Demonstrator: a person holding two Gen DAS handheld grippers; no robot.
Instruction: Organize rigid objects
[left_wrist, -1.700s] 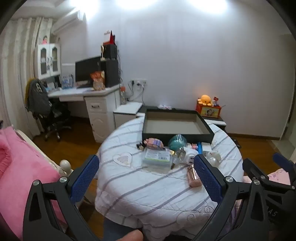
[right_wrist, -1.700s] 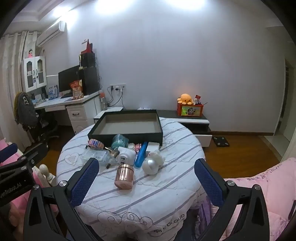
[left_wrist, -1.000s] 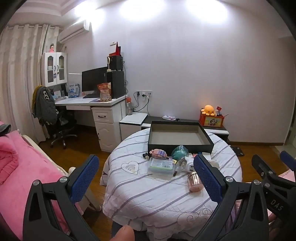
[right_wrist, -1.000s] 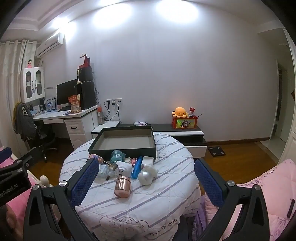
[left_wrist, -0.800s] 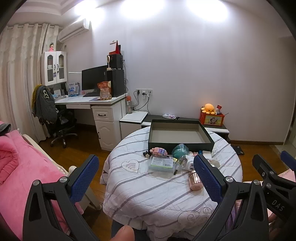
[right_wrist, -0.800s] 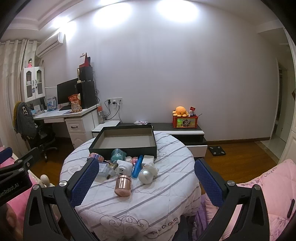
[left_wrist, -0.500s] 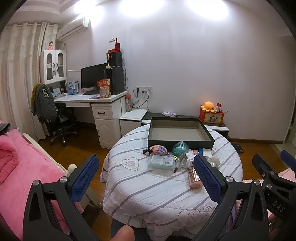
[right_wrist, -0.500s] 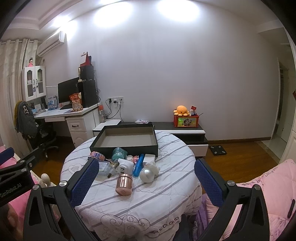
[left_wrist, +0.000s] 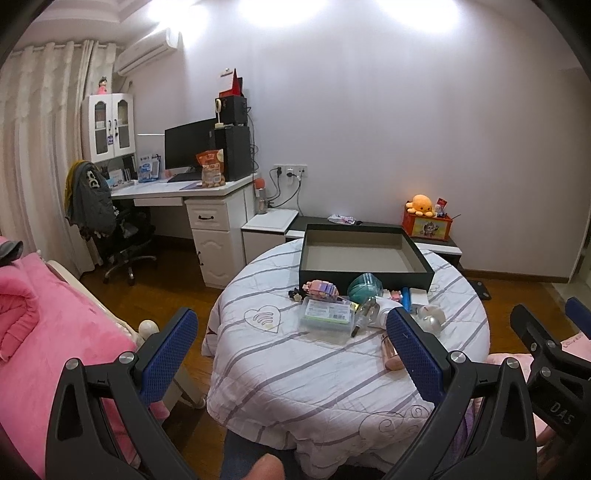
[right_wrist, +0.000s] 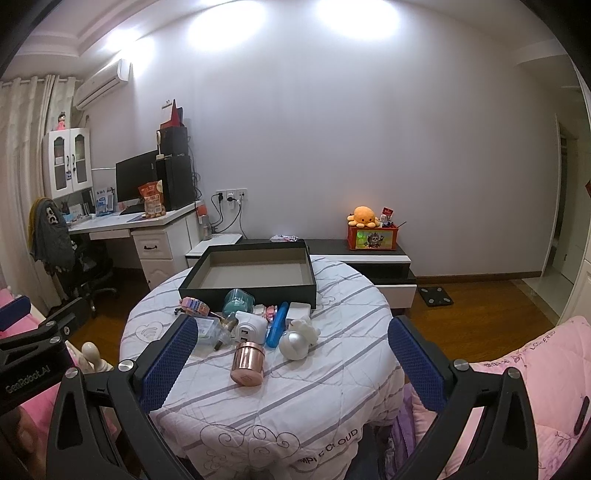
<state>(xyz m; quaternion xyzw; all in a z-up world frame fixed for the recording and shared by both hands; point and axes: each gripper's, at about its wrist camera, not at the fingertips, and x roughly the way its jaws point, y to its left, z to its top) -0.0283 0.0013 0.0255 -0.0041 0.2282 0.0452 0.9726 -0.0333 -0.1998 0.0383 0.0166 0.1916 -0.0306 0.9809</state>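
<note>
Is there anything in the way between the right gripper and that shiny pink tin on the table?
Nothing visible. The right gripper is open, and the pink tin lies at the near edge of the clutter, so only bare striped tablecloth separates them. The other items sit behind it, toward the black tray.

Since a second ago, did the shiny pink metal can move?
No. The shiny pink metal can still lies in front of the white charger, beside the round white toy.

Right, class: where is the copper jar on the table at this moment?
In the right wrist view, the copper jar lies on the table, nearest the camera of the clutter, just in front of the white charger and left of the white toy.
</note>
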